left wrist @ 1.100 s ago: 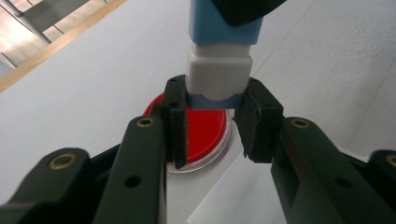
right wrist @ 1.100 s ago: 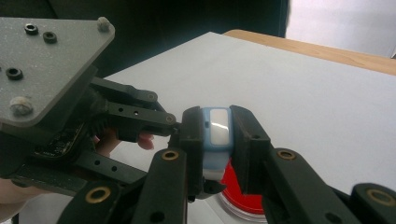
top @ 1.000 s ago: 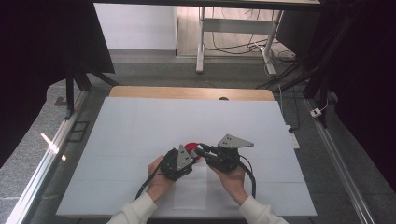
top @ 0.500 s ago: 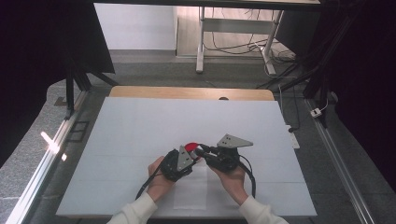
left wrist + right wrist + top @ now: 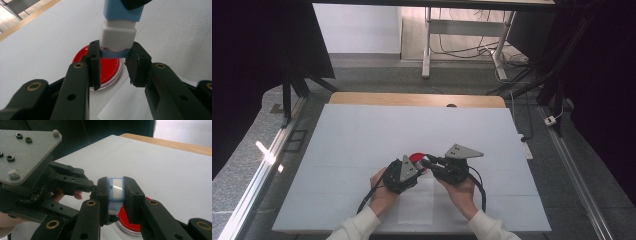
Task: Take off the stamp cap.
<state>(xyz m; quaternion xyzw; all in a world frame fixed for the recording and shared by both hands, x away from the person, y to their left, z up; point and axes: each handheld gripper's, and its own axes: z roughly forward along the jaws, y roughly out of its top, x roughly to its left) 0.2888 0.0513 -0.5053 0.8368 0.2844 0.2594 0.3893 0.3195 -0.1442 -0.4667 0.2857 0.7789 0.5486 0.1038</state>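
High view first: hard to make out the small thing between the two grippers, hidden under grey plates and hands low in the centre of the frame; just a sliver of the red dish (image 5: 416, 160) peeking out between left gripper (image 5: 408, 172) and right gripper (image 5: 432, 164). Jaw state unreadable here at this size. Around them, the white table (image 5: 362, 135) with a wooden strip along its far edge, a white sheet of paper (image 5: 417, 202) partly covered by the hands near the bottom, a metal stand and loose cables in the upper part of the frame, dark curtains at both sides. Same as a second ago: hands, grippers and dish unmoved. Left gripper view next: jaws pinching the lower light-blue end of a blue-and-white block (image 5: 119, 30) at centre; top of the block cut off by the upper edge and by a dark shape there. Behind, the red dish in its clear rim, lower half blocked by the left jaw; a corner of the paper at bottom centre. Right gripper view last: jaws clamped on the same block (image 5: 116, 190) mid-frame, its lower end blurred; left gripper and grey plate crowding the left side, a fingertip showing behind; red dish half hidden under the right jaw at bottom centre.
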